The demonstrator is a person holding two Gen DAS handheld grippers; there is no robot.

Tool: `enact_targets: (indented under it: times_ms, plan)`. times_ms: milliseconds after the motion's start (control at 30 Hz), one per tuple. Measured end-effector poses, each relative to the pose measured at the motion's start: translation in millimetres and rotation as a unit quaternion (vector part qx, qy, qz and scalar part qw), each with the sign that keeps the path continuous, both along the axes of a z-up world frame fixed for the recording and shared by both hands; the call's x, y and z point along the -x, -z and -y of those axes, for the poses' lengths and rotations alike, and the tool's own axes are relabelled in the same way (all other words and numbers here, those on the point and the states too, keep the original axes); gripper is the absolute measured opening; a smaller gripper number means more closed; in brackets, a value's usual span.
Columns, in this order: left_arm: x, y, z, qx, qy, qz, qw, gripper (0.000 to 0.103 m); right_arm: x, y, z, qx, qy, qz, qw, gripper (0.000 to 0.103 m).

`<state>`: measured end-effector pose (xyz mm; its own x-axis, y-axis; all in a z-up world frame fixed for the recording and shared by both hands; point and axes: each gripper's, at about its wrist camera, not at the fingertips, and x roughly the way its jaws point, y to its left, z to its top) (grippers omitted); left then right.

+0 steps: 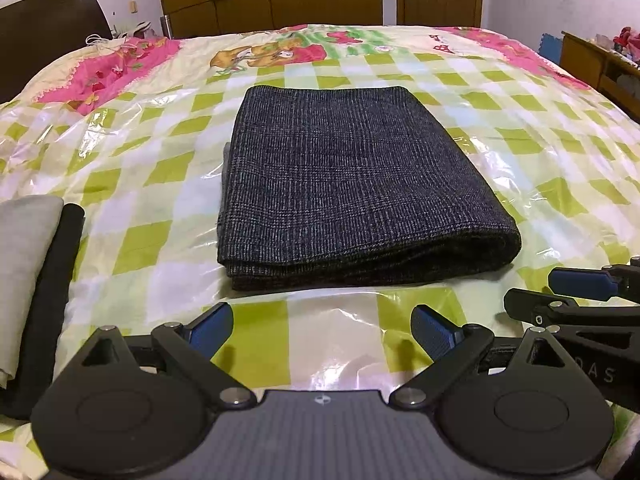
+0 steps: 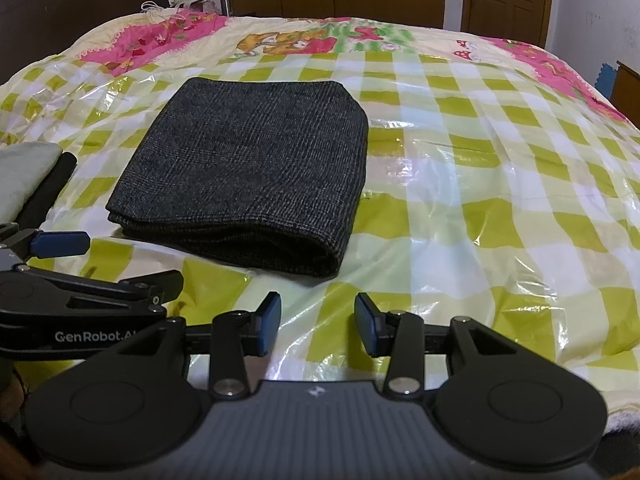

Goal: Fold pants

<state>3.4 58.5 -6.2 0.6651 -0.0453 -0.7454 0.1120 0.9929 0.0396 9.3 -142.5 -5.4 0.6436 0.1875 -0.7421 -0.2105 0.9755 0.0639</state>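
**Inspector:** Left gripper (image 1: 322, 330) wide open, empty. Pants (image 1: 352, 184) folded, mid-bed (image 1: 540, 168), toward the near edge.

**Clerk:** Right gripper (image 2: 318, 322)?

**Inspector:** Partly open, empty. Cloth likely thick, soft, limp; grip the stacked near-edge layers.

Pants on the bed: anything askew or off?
Mostly tidy. The pants lie folded in a flat rectangle on the plastic-covered bedspread. A lower layer peeks out along the left edge. Both grippers, left and right, are open and clear.

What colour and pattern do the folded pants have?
The pants are dark charcoal with a fine grey check weave, clearest in the left wrist view.
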Motion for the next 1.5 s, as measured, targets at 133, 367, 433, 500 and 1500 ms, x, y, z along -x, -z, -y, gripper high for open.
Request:
enact_targets:
  times_ms: [133, 367, 433, 500, 1500]
  plan:
    - [-0.1, 0.4, 1.2, -0.002, -0.001, -0.002, 1.0, 0.103, 0.5, 1.4, 0.4, 0.001, 0.0, -0.001, 1.0, 0.042]
    - [-0.4, 0.6, 1.6, -0.003, -0.001, -0.002, 1.0, 0.103, 0.4, 2.0, -0.1, 0.002, 0.0, -0.001, 1.0, 0.042]
    - [-0.3, 0.8, 1.6, -0.002, -0.001, -0.002, 1.0, 0.103, 0.4, 1.8, -0.6, 0.003, 0.0, -0.001, 1.0, 0.042]
    - [-0.3, 0.6, 1.7, -0.002, -0.001, -0.002, 1.0, 0.103, 0.5, 1.8, -0.7, 0.003, 0.0, -0.001, 1.0, 0.042]
    - [0.4, 2.8, 0.9, -0.004, -0.001, -0.004, 1.0, 0.103, 1.3, 2.1, -1.8, 0.013, 0.002, -0.002, 1.0, 0.042]
